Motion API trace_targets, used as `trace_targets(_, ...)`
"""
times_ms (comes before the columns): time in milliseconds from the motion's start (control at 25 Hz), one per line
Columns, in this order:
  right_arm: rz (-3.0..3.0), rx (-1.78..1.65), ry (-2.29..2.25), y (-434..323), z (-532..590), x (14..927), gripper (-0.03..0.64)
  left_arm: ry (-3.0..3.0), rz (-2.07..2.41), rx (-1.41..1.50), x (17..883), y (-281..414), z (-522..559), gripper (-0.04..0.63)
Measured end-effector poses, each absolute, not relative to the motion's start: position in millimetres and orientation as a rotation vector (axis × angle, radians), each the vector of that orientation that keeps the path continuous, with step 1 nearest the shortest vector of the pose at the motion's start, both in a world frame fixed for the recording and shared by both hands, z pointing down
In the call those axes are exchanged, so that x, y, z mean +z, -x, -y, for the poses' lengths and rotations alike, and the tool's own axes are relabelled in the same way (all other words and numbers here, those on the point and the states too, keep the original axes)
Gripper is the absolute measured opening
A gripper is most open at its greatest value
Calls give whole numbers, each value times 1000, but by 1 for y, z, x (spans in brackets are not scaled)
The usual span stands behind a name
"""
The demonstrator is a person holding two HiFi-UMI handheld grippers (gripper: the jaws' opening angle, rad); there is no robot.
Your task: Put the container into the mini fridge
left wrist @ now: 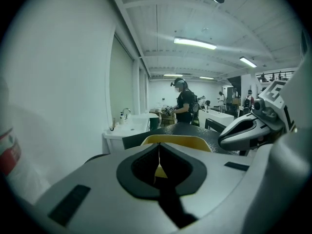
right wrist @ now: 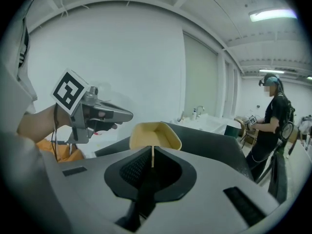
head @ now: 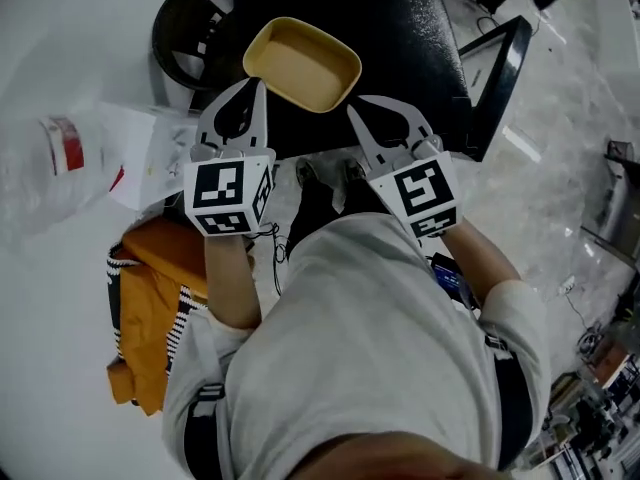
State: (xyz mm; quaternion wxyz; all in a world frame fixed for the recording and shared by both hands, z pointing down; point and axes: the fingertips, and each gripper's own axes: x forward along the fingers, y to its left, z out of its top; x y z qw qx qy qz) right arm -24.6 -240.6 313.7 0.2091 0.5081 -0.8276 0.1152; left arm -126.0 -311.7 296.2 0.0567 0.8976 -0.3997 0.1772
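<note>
A shallow yellow container (head: 302,63) hangs between both grippers, above the black top of the mini fridge (head: 410,38). My left gripper (head: 262,86) is shut on its left rim, and my right gripper (head: 352,110) is shut on its near right corner. In the left gripper view, a thin yellow edge shows in the closed jaws of the left gripper (left wrist: 158,152), with the container (left wrist: 178,141) beyond. The right gripper view shows the same: the right gripper (right wrist: 152,152) pinches the rim of the container (right wrist: 155,134). The fridge door is hidden.
A black round object (head: 195,28) stands left of the fridge. On the white floor lie papers (head: 150,153) and a clear plastic bag with a red label (head: 50,158). A bag with orange cloth (head: 160,298) sits by my left arm. A person (right wrist: 270,121) stands farther back.
</note>
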Motion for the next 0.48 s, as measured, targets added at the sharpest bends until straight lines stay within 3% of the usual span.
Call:
trace_targets(200, 2221, 396, -1540, 29, 242, 317, 48, -2751, 1111, 523, 295, 132, 331, 14)
trace_targets(360, 2179, 576, -1689, 26, 242, 320, 134, -2761, 1060, 544, 295, 135, 349, 20)
trace_targets(480, 2121, 795, -1834, 25, 243, 322, 163, -2771, 977, 587, 299, 132, 361, 125)
